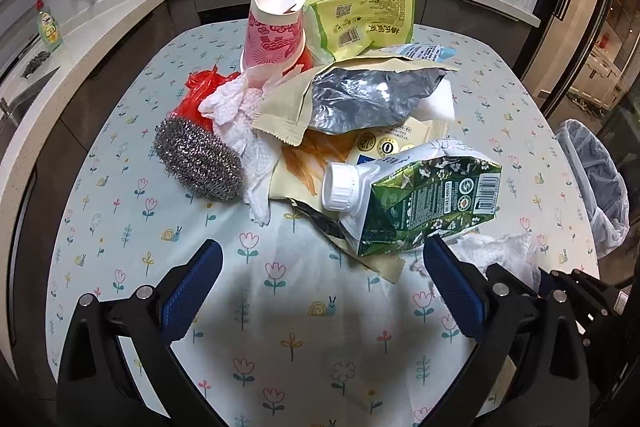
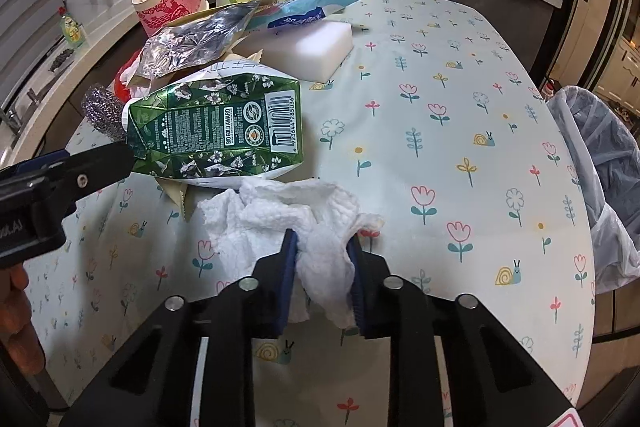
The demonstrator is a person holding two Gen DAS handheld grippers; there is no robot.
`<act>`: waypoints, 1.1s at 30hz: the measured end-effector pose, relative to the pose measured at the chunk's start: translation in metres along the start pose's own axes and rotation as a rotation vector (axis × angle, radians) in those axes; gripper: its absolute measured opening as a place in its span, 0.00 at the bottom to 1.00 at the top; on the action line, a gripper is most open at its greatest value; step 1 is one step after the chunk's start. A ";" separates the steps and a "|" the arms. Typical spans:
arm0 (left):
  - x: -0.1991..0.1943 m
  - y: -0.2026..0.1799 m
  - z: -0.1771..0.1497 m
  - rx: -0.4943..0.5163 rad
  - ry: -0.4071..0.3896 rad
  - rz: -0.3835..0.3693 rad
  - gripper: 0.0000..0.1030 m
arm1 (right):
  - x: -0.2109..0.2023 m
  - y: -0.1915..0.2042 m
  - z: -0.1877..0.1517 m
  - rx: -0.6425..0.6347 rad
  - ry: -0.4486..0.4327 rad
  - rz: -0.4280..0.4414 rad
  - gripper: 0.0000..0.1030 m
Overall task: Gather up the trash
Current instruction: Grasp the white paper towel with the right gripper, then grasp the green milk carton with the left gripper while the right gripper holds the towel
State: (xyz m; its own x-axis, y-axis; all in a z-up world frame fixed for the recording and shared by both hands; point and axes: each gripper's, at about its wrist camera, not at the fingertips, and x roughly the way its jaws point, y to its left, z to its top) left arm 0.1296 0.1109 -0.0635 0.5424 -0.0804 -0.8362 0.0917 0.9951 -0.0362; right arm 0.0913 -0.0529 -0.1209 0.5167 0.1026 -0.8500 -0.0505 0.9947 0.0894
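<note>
while the right gripper (image 2: pixel 322 241) sits nearly closed w/ its blue pads pinching a fold of the crumpled white paper towel (image 2: pixel 280 219), the rest of that towel lies on the floral tablecloth (image 2: pixel 440 131) just in front of the green carton (image 2: pixel 216 131). left gripper (image 1: pixel 322 261) hangs wide open above bare cloth, nothing between its pads; its right finger is close to the carton's near corner, touching or not i can't tell. carton lies on its side, white cap on, atop a beige wrapper (image 1: pixel 316 163) in the trash pile. pile also has a steel scourer (image 1: pixel 198 161), red plastic bag (image 1: pixel 196 99), foil-lined pouch (image 1: pixel 368 95), yellow-green packet (image 1: pixel 364 21), white sponge block (image 2: pixel 308 45). pink paper cup (image 1: pixel 276 23) stands tilted, looks empty inside. bin w/ clear liner (image 2: pixel 596 143) sits beside the table's right edge; contents not visible.
</note>
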 end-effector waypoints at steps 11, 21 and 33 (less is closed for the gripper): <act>0.023 -0.001 0.016 -0.013 0.013 -0.086 0.93 | -0.036 -0.061 0.018 0.165 -0.087 -0.100 0.12; 0.038 -0.021 0.025 0.010 0.025 -0.210 0.83 | -0.017 -0.048 0.057 0.144 -0.118 -0.064 0.12; 0.017 -0.085 0.001 0.198 0.038 -0.398 0.81 | -0.027 -0.088 0.034 0.229 -0.094 -0.128 0.12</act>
State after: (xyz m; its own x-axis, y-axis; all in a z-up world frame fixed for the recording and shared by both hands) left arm 0.1316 0.0244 -0.0742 0.4016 -0.4487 -0.7984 0.4470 0.8569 -0.2567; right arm 0.1104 -0.1432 -0.0883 0.5841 -0.0348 -0.8109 0.2093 0.9718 0.1090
